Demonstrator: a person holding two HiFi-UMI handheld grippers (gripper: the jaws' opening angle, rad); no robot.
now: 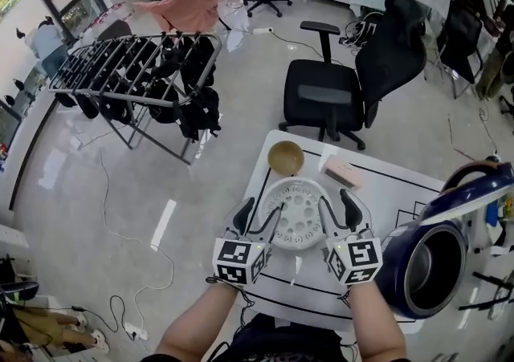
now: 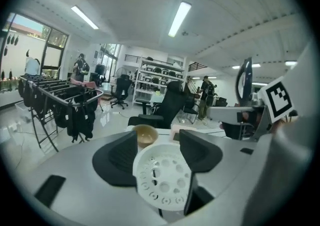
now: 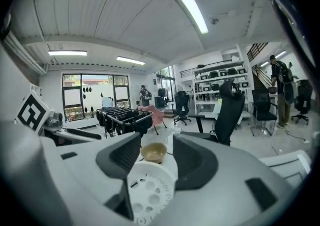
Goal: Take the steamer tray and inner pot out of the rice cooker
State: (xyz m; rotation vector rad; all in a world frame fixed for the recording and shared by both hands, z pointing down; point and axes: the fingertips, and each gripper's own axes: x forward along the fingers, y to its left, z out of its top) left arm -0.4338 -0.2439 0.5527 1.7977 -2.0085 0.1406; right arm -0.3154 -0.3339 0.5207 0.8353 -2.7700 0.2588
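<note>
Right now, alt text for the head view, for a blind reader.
A white perforated steamer tray lies on a white table between the open left tongs and right tongs. A blue rice cooker stands open at right, inner pot inside; a wooden bowl sits beyond.

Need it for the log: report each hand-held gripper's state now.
Left hand-held gripper: open, not gripping the steamer tray.
Right hand-held gripper: open, holding nothing.

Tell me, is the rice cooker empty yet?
Not yet. The white steamer tray is out, lying on the table between the open left gripper and right gripper, which hold nothing. The inner pot sits inside the open rice cooker; lifting it out is left.
</note>
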